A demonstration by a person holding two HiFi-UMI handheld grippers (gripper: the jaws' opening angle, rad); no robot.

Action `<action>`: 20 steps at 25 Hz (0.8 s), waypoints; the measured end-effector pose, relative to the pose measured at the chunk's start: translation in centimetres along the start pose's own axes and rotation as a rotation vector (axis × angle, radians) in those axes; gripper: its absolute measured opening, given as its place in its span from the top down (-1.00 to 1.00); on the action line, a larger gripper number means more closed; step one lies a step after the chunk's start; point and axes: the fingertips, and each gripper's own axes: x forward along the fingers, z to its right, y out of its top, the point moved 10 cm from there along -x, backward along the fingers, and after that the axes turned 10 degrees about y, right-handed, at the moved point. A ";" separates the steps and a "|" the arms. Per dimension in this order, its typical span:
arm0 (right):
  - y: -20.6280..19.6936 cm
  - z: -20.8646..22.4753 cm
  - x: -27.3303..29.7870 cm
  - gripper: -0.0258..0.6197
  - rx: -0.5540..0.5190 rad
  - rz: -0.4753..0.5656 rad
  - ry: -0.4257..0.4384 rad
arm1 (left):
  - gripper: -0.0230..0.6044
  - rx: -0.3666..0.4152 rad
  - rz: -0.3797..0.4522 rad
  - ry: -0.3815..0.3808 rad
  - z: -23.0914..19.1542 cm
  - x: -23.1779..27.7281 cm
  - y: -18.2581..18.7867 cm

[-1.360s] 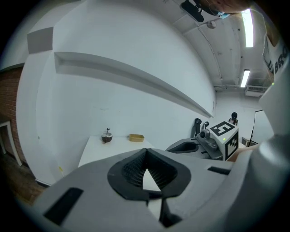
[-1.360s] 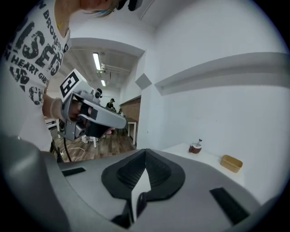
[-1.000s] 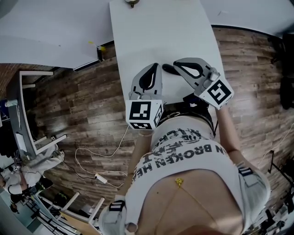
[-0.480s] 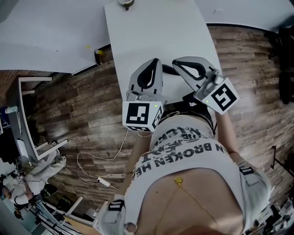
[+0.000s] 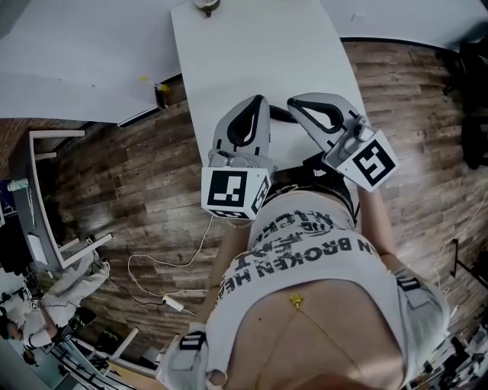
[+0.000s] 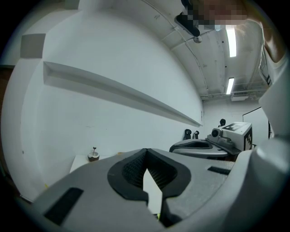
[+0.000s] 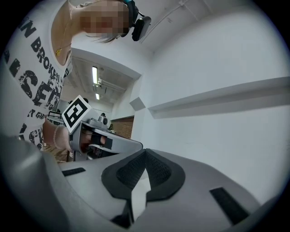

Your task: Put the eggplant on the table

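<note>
A dark, elongated thing (image 5: 279, 114), apparently the eggplant, lies on the white table (image 5: 252, 53) between my two grippers and is mostly hidden by them. My left gripper (image 5: 259, 100) hovers over the table's near end, its jaws closed tip to tip with nothing between them; in the left gripper view the left gripper (image 6: 146, 152) points level at a white wall. My right gripper (image 5: 292, 103) is beside it, to the right, also shut and empty; the right gripper view shows the right gripper (image 7: 145, 152) with its pads together.
A small round brown object with a stem (image 5: 204, 5) stands at the table's far end. Wooden floor (image 5: 130, 175) flanks the table, with a white cable (image 5: 164, 266) at the left. A white wall with a ledge (image 6: 118, 90) lies ahead.
Both grippers have risen a little toward the camera, side by side. Their jaws have stayed shut.
</note>
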 end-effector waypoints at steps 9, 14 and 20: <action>0.1 0.1 -0.3 0.90 0.002 0.001 -0.021 | 0.93 -0.002 -0.009 -0.004 -0.1 0.1 -0.3; 0.0 0.4 -0.6 0.90 0.011 0.006 -0.035 | 0.93 -0.003 -0.012 -0.010 -0.2 0.4 -0.3; 0.0 0.3 -1.0 0.90 0.010 -0.001 -0.041 | 0.93 0.001 -0.016 -0.009 0.0 0.3 -0.5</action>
